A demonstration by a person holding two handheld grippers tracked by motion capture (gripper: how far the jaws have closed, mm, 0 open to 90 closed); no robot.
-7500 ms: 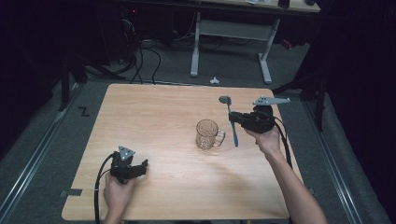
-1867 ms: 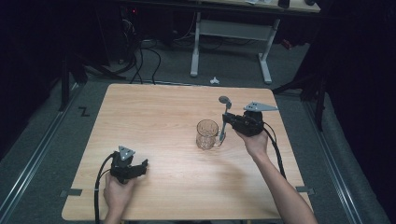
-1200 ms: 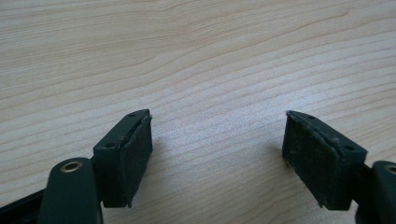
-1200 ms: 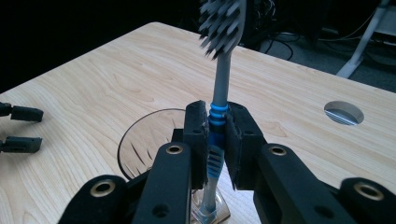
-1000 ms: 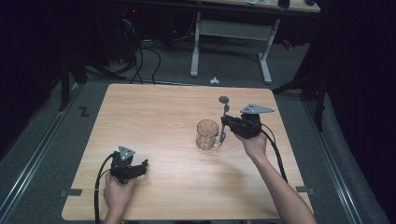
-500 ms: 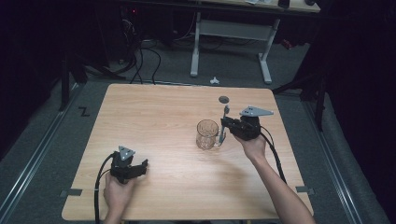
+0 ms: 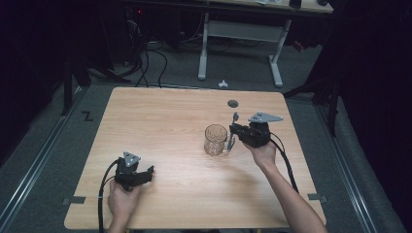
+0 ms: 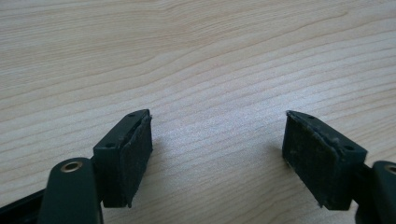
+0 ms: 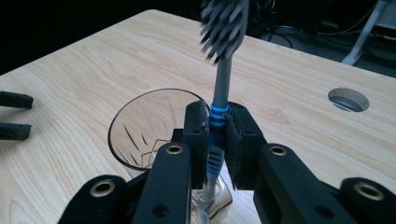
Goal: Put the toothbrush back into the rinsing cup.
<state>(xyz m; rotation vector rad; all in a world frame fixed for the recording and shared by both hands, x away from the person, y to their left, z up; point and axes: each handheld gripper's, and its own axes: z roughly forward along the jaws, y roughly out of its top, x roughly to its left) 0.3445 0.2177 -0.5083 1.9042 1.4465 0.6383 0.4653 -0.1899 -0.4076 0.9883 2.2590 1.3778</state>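
**Toothbrush brought up beside the mug**

Leftward went the right gripper (image 7: 235, 130), its jaws clamped on an upright toothbrush (image 9: 219, 88), bristles up, just beside the glass mug (image 7: 215, 139). On the wooden table (image 7: 160, 116), the left gripper (image 8: 217, 154) rested with jaws spread, holding nothing. Dark room behind.

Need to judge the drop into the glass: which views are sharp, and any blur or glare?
Right gripper view: toothbrush bristles blurred near the lens, glass mug rim sharp, no glare. High view: table evenly lit, surroundings dark, mug small. Left gripper view: sharp wood grain, soft sheen between open jaws.
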